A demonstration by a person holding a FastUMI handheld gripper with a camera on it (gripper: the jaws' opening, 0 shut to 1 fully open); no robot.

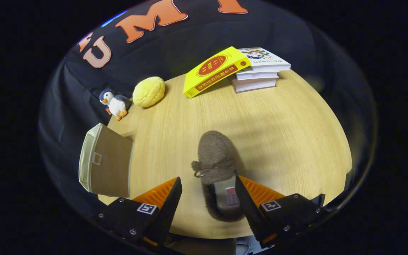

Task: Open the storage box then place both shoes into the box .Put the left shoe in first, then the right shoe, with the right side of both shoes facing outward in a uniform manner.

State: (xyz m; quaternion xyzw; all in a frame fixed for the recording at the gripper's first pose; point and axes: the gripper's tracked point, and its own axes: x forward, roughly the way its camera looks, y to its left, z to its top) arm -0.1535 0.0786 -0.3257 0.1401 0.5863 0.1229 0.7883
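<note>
From the gripper view I see the tool (207, 198) spread wide, both fingers apart and pressing on nothing, with one brown shoe (216, 166) lying on the tabletop (289, 134) between them — its heel end between the fingertips, its toe pointing away beyond them. The right finger stands just beside the heel rim; whether it touches I cannot tell. The shoe looks like a felt or suede moccasin with a small bow (207, 169) tied across the top and a fuzzy lining round the opening, where a pale insole shows. I judge it light and soft: the upper should give under the fingers rather than slip, and nothing about it looks fragile, though a limp collar may fold if I pinch it too near the edge. The firmer hold, I think, is across the heel walls or the sides just behind the bow, low enough to catch the sole as well. Which foot it belongs to I cannot make out. The storage box (106, 166) — a beige fabric one — stands off to the left of the fingers near the tabletop's edge; I cannot see into it, nor tell whether it is open. Beyond sit a penguin toy (115, 102), a yellow bun-shaped cushion (149, 91) and a stack of books (257, 72).
</note>
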